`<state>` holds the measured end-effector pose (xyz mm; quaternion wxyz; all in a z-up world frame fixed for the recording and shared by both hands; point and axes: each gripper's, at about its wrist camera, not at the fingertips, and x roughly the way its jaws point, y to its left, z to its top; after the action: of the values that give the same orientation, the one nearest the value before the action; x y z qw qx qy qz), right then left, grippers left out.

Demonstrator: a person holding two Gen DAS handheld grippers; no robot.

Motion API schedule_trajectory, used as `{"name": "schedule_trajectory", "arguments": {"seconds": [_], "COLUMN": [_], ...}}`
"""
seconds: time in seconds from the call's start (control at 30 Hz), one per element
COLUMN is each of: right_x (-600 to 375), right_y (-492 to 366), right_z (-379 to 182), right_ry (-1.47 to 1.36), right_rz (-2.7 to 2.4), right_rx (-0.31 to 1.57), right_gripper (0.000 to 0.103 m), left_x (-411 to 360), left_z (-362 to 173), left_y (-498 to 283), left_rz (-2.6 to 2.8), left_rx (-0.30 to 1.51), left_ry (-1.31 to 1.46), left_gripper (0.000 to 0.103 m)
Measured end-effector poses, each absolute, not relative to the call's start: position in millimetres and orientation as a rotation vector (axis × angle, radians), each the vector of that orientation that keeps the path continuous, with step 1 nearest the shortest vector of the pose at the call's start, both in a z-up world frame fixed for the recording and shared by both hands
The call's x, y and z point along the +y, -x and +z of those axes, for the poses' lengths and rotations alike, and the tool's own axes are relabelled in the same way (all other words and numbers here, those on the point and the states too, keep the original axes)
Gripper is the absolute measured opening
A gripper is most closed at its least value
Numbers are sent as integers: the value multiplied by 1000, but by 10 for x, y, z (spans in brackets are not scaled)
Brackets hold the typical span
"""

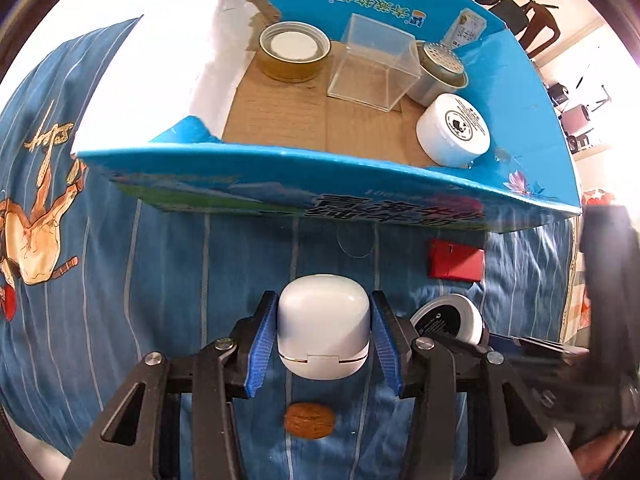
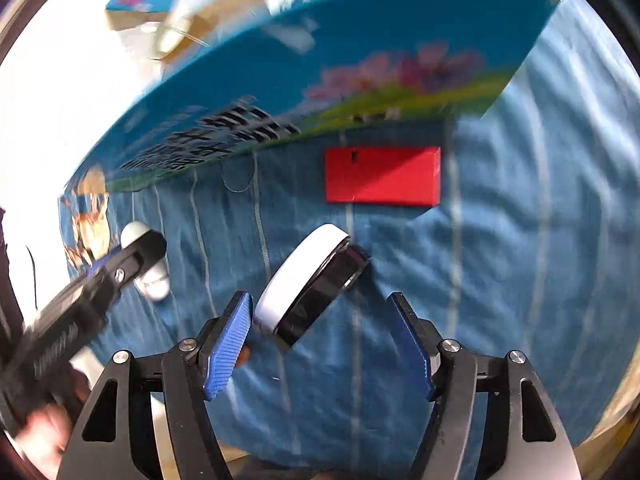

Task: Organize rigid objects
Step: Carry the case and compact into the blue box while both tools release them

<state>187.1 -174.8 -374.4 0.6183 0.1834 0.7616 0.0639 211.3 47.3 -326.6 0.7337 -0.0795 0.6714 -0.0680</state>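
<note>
Your left claw (image 1: pixel 324 336) is clamped on the white earbud case (image 1: pixel 323 326), its blue pads (image 1: pixel 262 350) pressed against the 2 rounded flanks, and the case hangs above the blue striped bedsheet (image 1: pixel 160 280), just short of the near wall of the blue cardboard box (image 1: pixel 280 176). Judge that case light, hard and glossy: smooth curved sides can squirt out of a pinch, so keep the pads at the widest part, clear of the hinge seam.

Your right claw (image 2: pixel 320 336) stands open around nothing. The black-and-white round tin (image 2: pixel 312 284) lies tilted on the sheet between its fingers, nearer the left pad. It looks stiff and light; take it across the flat faces or squarely across the rim, since a skewed bite may roll it.

The red flat box (image 2: pixel 382 176) lies near the cardboard box, and a walnut (image 1: pixel 309 420) sits on the sheet under the left claw. Inside the box stand a tape roll (image 1: pixel 294 50), a clear plastic cube (image 1: pixel 372 62), a metal shaker (image 1: pixel 440 68) and a white jar (image 1: pixel 454 130)
</note>
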Motion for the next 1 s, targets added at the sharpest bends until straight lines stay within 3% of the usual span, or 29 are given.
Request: {"name": "schedule_trajectory", "arguments": {"seconds": [0.03,0.1,0.13,0.33,0.67,0.83,1.0], "right_x": [-1757,-1790,-1795,-1717,-1515,-1372,-1310], "right_y": [-1885,-1941,-1949,-1862,-2278,-2899,-3312], "right_z": [-3823,-3919,-3933,-3694,-2236,-2429,-3071], "right_ry": [-439,-462,-454,-397,-363,-384,-453], "right_rz": [127,105,90,137,300,281,269], "right_rx": [1767,1767,1765,1733,1441,1413,1443], "right_gripper": [63,29,28,27,27,27,27], "left_x": [453,457,457,420,455,445,544], "left_z": [-3268,-3224,-3205,-2837,-1836,-2087,-2694], "left_y": [-2117,-2109,-2099,-1993,-2480,-3069,-3492], "left_rz": [-150,-152,-153,-190,-192,-134,-94], "left_rx": [1476,1471,1470,1423,1240,1277,1394], "left_ry": [169,163,158,152,128,49,57], "left_gripper": [43,43,43,43,43,43,43]}}
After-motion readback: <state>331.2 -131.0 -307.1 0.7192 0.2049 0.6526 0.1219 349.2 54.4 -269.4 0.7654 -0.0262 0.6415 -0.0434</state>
